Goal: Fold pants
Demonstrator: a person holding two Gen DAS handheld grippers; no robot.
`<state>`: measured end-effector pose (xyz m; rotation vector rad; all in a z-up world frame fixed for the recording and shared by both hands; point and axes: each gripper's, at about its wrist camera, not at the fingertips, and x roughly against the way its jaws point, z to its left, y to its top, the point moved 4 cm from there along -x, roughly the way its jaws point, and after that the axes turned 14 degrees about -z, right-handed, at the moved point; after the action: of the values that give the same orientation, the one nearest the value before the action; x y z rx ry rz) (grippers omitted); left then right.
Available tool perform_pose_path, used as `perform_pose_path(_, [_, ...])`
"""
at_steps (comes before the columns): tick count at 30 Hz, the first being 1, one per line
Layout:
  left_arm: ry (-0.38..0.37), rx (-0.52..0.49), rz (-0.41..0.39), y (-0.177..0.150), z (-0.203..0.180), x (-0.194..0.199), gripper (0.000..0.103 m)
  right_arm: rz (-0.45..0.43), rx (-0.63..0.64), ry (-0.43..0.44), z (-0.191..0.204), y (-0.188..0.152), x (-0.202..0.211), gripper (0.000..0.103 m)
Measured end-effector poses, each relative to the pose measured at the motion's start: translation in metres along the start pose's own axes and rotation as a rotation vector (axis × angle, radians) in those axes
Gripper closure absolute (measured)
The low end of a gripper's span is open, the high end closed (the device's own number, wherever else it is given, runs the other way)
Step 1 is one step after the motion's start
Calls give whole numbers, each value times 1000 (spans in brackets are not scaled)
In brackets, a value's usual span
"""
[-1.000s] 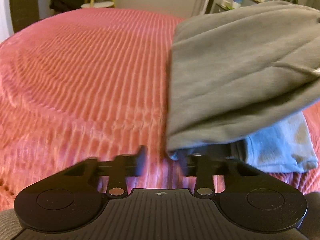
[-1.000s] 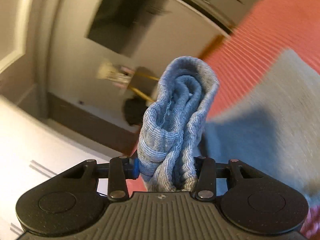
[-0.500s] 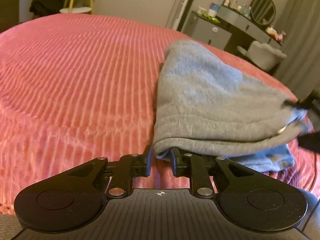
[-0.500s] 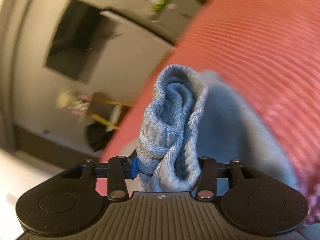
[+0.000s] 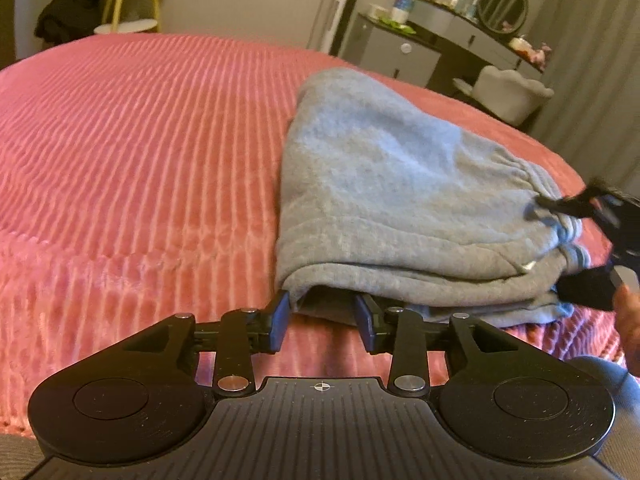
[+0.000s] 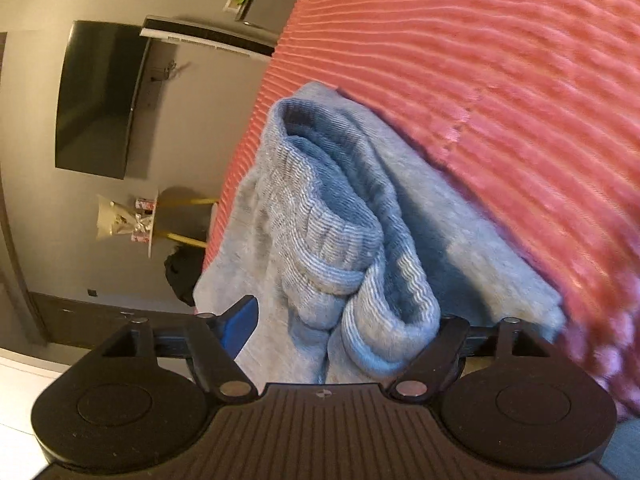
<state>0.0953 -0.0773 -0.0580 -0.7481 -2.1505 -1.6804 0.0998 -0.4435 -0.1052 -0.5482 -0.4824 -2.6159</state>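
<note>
On the pink ribbed bed [image 5: 132, 152], the grey pants [image 5: 400, 208] lie as a compact, several-layer stack near the front edge, so the folding looks nearly done, with only release and a final smoothing left. The left gripper [image 5: 320, 316] has its jaws parted around the stack's near corner, and the right gripper [image 6: 340, 332] stands wide apart with the ribbed cuffs [image 6: 320, 216] lying loose between its fingers. Nothing on the bed blocks the stack; a vanity [image 5: 448, 40] and pale chair [image 5: 508, 92] stand well behind it.

The right gripper [image 5: 592, 236] is blurred and cut off at the frame edge beyond the left fingers; its right finger hides behind the pants [image 6: 348, 240].
</note>
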Motion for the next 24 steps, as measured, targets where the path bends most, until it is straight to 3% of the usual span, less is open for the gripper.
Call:
perform_pose_path(1, [-6,-7,1,0,-2,0,63,-12,37,-14,4,-1,-2,59])
perform_pose_path(2, [-18,-12,3,-1,-4,1,63,-23,83,-16,10,-4,-1,64])
perform_pose_path(6, [-90,-41,32,-8,-18,2,63,-36,119,-27,16,-9,2,63])
perform_pose_path(9, [-69,-79,34,-11,-24,-2,62,4,63,-32,6,-11,-2,57])
perform_pose_path(12, [-23,-18,49,-9,-14,-11,63,13,46,-16,6,-13,-3,51])
perform_pose_path(15, [-61,54,48,-6,-8,-11,66,3,50,-20,10,-13,-4,47])
perform_pose_path(16, [-88,55,45,-6,-10,-10,68,-6,67,-30,13,-13,-5,49])
perform_pose_path(17, [-99,48,43,-6,-12,-9,68,-16,90,-41,15,-14,-6,61])
perform_pose_path(18, [-113,44,39,-6,-15,-7,68,-28,128,-59,20,-16,-6,66])
perform_pose_path(21, [-157,22,33,-8,-27,-4,68,-54,241,-50,45,-18,0,73])
perform_pose_path(24, [-145,-14,36,-8,-34,-9,68,-89,292,40,83,-13,13,74])
